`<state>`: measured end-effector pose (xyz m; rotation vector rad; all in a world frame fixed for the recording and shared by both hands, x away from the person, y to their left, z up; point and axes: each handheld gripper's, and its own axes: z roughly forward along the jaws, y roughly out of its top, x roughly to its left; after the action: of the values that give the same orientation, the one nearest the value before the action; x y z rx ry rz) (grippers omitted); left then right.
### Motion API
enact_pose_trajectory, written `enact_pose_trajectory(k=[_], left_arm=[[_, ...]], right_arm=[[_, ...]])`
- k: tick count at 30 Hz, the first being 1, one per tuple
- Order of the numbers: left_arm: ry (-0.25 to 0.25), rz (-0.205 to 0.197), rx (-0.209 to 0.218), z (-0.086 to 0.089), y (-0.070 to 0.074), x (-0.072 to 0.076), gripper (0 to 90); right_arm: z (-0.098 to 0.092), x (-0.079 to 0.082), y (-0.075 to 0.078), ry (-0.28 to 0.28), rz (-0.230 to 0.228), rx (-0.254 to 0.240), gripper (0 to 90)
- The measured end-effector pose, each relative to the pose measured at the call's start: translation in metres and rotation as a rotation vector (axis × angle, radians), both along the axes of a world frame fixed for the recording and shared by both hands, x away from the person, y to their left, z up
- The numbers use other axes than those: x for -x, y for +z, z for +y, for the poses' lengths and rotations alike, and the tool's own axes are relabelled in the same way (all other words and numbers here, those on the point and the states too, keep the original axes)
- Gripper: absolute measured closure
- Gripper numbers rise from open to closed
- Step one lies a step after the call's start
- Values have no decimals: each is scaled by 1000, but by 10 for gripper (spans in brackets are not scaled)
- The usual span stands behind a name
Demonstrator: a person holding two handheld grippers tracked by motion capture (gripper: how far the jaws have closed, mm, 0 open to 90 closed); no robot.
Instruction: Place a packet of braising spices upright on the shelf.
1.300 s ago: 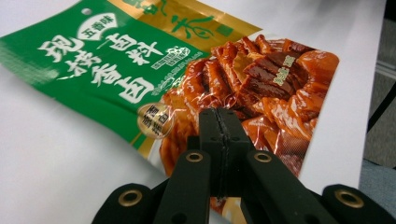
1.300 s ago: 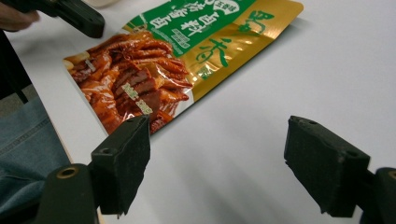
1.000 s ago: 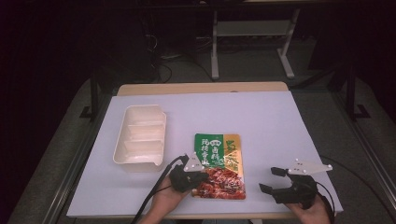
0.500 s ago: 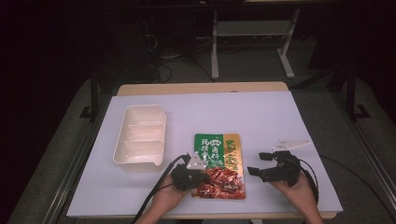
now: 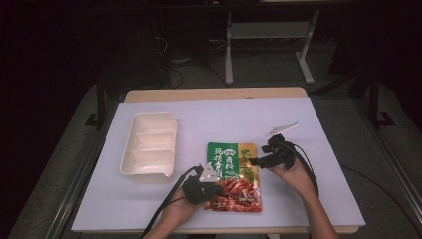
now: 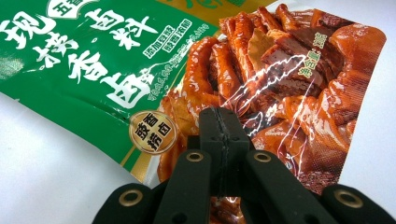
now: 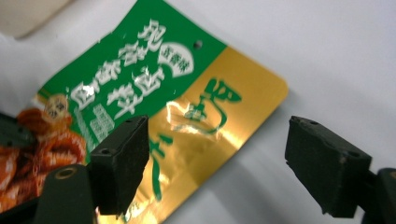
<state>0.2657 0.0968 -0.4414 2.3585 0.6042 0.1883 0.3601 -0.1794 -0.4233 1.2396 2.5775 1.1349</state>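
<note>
Since the earlier frames, the right gripper (image 5: 255, 161) has travelled from the desk's near right corner inward and away from the person, and now sits at the right edge of the food pouch (image 5: 234, 175), level with its gold panel; the left gripper (image 5: 211, 189), the pouch and the tray have not shifted. Nearest the person, both forearms come in over the front edge of the desk (image 5: 323, 199), which is covered by a pale lavender-white sheet with a strip of bare wood showing along its far edge. The left gripper rests at the pouch's near left corner, and in the left gripper view its fingers (image 6: 219, 140) are pressed together over the glossy red picture of braised meat; whether any film is caught between them cannot be told. In the right gripper view the fingers (image 7: 122, 163) are spread wide, one over the gold panel and the other above bare desk beyond the pouch's edge, gripping nothing. The pouch lies flat just right of the desk's middle, red end toward the person, green and gold end away. Left of it, a little farther back, stands a cream three-compartment tray (image 5: 149, 149), apart from the pouch. Beyond the desk the room is dark, with a grey floor, loose cables and a white metal stand (image 5: 266, 35).
</note>
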Motion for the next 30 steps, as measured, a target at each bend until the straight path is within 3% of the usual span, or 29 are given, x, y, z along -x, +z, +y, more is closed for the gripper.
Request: enact_pose_trajectory(k=[6, 11, 17, 21, 24, 30], left_arm=[[0, 1, 0, 0, 0, 0, 900], [-4, -9, -3, 0, 0, 1, 900], [4, -1, 4, 0, 0, 1, 900], [5, -1, 7, 0, 0, 1, 900], [3, -3, 6, 0, -1, 1, 900], [4, -4, 10, 1, -1, 1, 900]], right_arm=[[5, -29, 7, -12, 32, 2, 250], [3, -44, 1, -16, 71, 1, 333], [5, -47, -8, -13, 101, 5, 381], [7, -47, -9, 8, 99, -4, 442], [10, -46, -7, 17, 79, 22, 486], [-1, -43, -1, 31, 99, -45, 558]])
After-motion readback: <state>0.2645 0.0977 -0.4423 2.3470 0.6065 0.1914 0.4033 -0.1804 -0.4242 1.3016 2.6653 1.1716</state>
